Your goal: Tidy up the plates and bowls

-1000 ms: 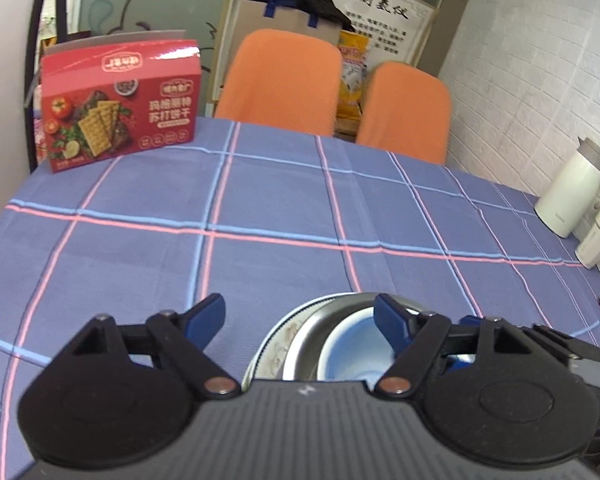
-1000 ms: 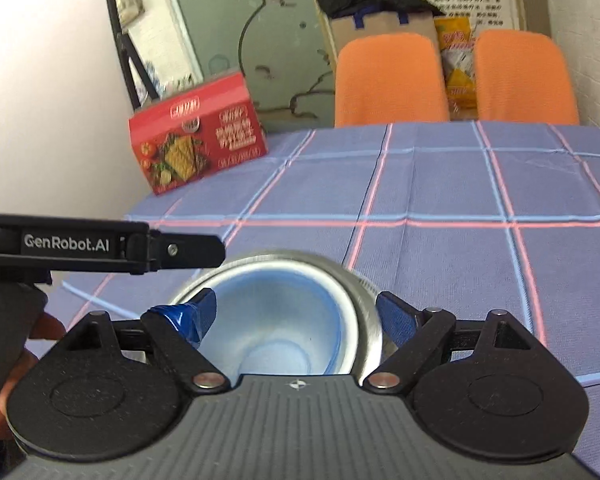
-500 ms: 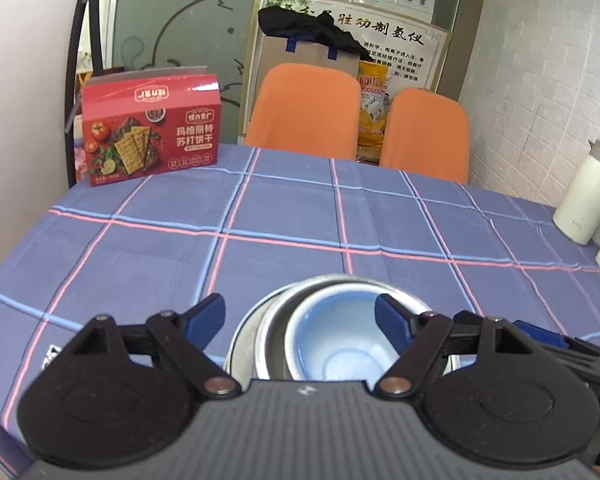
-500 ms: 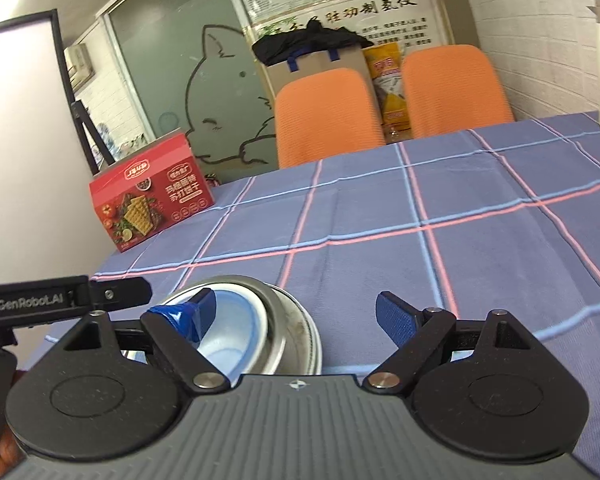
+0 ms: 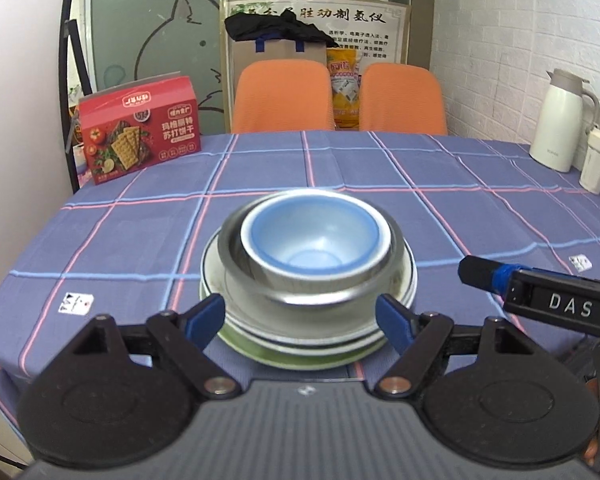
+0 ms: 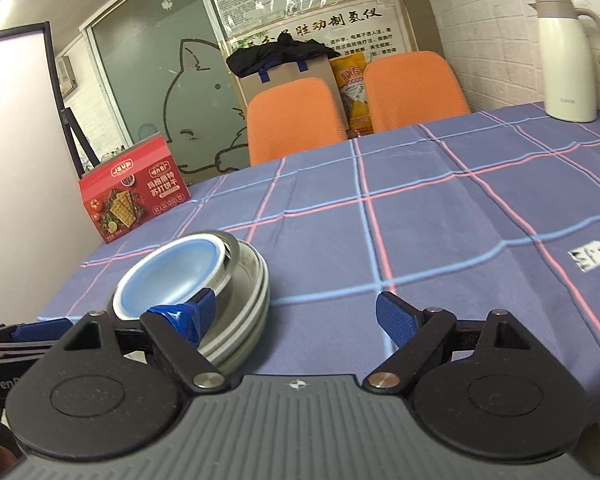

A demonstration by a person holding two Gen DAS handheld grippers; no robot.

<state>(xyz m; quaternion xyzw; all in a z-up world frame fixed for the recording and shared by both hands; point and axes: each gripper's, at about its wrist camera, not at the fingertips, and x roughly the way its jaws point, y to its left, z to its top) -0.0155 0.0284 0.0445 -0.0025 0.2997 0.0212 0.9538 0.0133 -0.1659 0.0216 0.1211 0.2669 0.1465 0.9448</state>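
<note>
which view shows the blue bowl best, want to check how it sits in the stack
The left wrist view: it looks down into the blue bowl, nested inside the steel bowl on stacked plates, unobstructed. The right wrist view shows it from a low side angle at left, partly hidden behind the right gripper's finger.

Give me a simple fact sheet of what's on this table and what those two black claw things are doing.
stack: blue bowl nested in a steel bowl, on white plates with a green plate at the bottom
left gripper: open, empty, stack seen between its fingers
right gripper: open, empty, beside the stack
far left of table: red cracker box
far right of table: white thermos jug, small cream cup
covering: blue checked tablecloth
behind table: two orange chairs
</note>
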